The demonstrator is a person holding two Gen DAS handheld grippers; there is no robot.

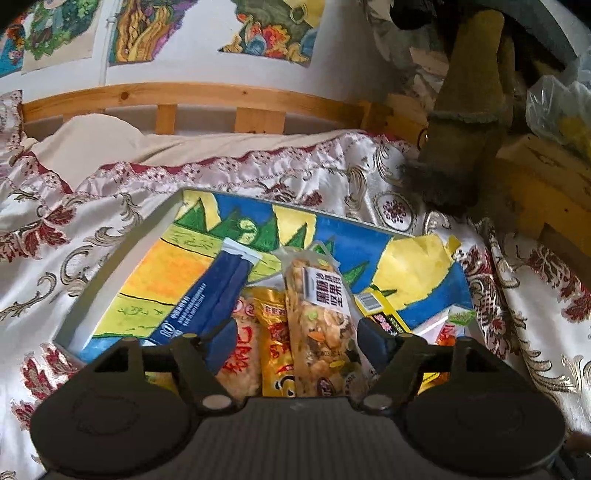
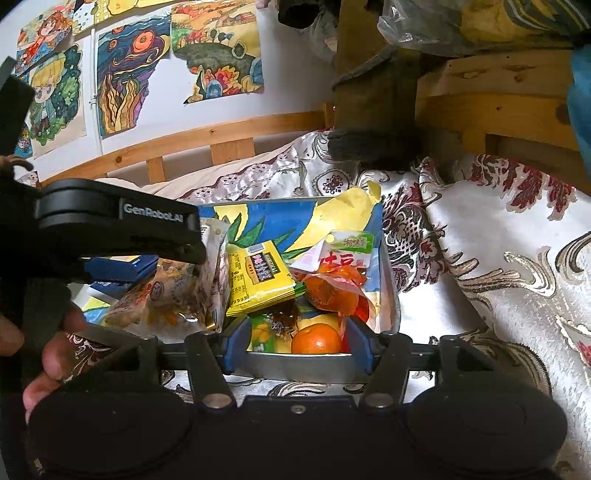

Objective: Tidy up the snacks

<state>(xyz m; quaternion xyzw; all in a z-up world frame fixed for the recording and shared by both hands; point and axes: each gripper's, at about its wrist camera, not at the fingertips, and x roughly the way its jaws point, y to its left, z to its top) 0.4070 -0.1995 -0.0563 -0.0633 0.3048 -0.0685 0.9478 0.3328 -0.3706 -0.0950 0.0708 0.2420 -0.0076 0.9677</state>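
Left wrist view: mounted behind the left hand-held gripper (image 1: 297, 345), looking forward and down at close range into the tray (image 1: 122, 258) on the bed (image 1: 92, 206), facing the wooden rail (image 1: 192, 96) and the wall drawings (image 1: 147, 29).

Right wrist view: mounted behind the right hand-held gripper (image 2: 297, 341), set just outside the tray's (image 2: 306, 363) near rim, facing the same wall drawings (image 2: 125, 81).

Shared: tray, nut bar (image 1: 325, 317) (image 2: 173, 295), yellow packet (image 1: 380, 308) (image 2: 258, 280), rail, drawings. Left hand-held gripper (image 2: 110, 225) also visible from the right view.
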